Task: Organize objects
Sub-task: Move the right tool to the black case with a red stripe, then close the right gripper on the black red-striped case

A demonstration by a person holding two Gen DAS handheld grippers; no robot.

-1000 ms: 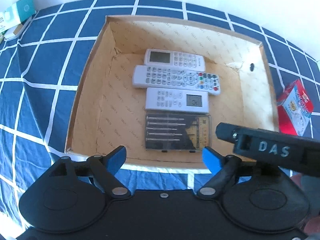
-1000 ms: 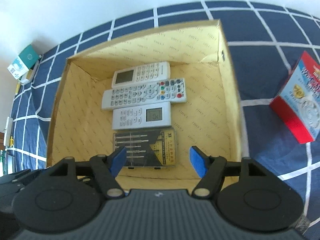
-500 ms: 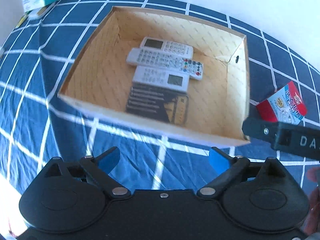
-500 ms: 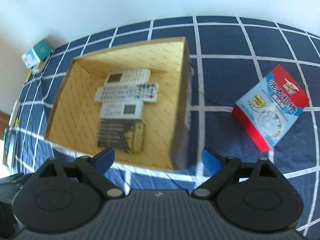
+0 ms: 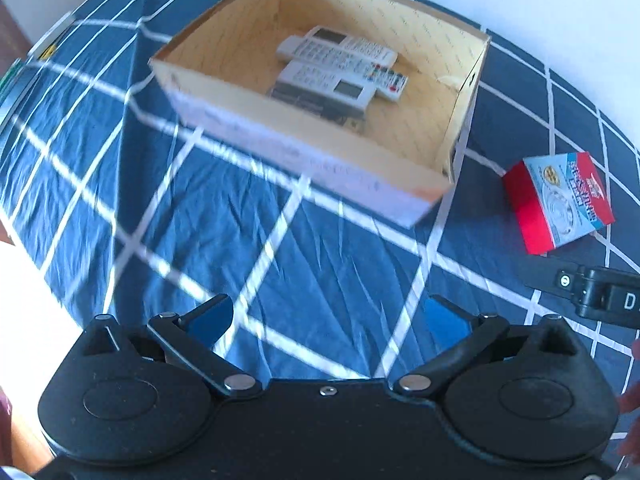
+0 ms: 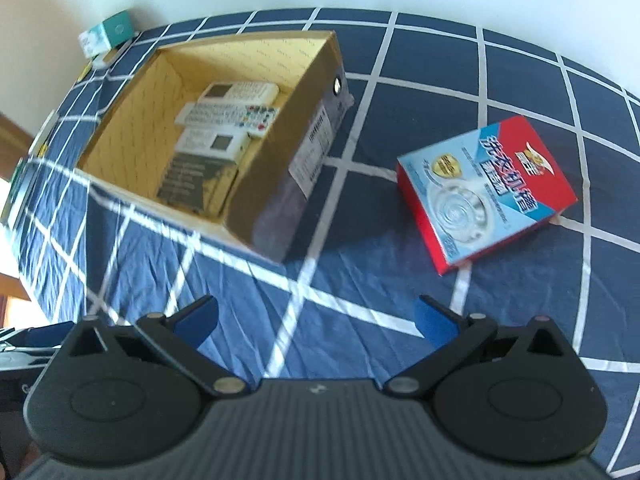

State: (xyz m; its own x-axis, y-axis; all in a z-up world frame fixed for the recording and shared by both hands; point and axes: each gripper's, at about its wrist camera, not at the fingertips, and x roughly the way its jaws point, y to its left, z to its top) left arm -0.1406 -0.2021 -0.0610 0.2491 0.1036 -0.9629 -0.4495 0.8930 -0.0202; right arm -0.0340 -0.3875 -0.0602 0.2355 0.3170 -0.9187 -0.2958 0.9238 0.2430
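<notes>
An open cardboard box [image 5: 304,152] [image 6: 280,184] stands on a blue checked cloth. Inside lie three white remote controls [image 5: 340,56] [image 6: 228,114] and a dark flat tool case [image 6: 192,180], partly hidden by the box wall in the left wrist view. A red and blue packet [image 5: 558,200] [image 6: 484,188] lies on the cloth to the right of the box. My left gripper [image 5: 328,320] is open and empty, well short of the box. My right gripper [image 6: 316,320] is open and empty, in front of the gap between box and packet.
The cloth [image 5: 240,248] spreads between the grippers and the box. A teal and white carton [image 6: 106,36] and flat items sit at the far left edge. A white wall runs behind. Part of the right gripper [image 5: 600,296] shows at the left view's right edge.
Both grippers have pulled back and away from the box, which now sits farther off. The red packet has come more into view. Both stay open and empty.
</notes>
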